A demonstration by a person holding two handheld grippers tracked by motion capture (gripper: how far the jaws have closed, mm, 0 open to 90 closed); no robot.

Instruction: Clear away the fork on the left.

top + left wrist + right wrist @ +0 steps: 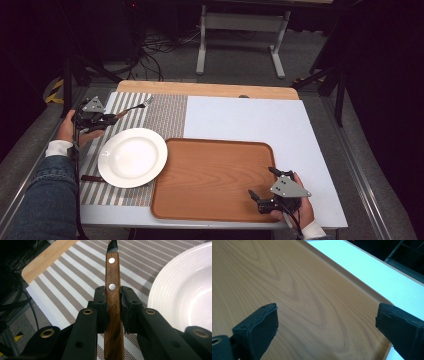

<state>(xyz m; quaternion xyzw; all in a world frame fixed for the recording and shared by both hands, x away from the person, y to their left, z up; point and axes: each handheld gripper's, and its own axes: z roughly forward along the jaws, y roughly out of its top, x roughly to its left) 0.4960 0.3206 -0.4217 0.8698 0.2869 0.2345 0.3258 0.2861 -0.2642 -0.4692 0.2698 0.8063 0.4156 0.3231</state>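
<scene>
High view: one plate (132, 157), one tray (212, 177), one striped mat (165, 115), one fork (136, 108) held above the mat by the left gripper (107, 119). Left gripper view: jaws clamp the fork's wooden handle (113, 312). Right gripper view: the right gripper (327, 325) gapes wide, empty, over the tray.

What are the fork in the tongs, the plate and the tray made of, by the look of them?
Fork: dark wooden handle with two metal rivets, shiny metal head.
Plate: glossy white, probably glazed ceramic, with faint ridges on its rim.
Tray: wood-grain pattern with a smooth matt finish; solid wood or laminate, hard to tell.
</scene>
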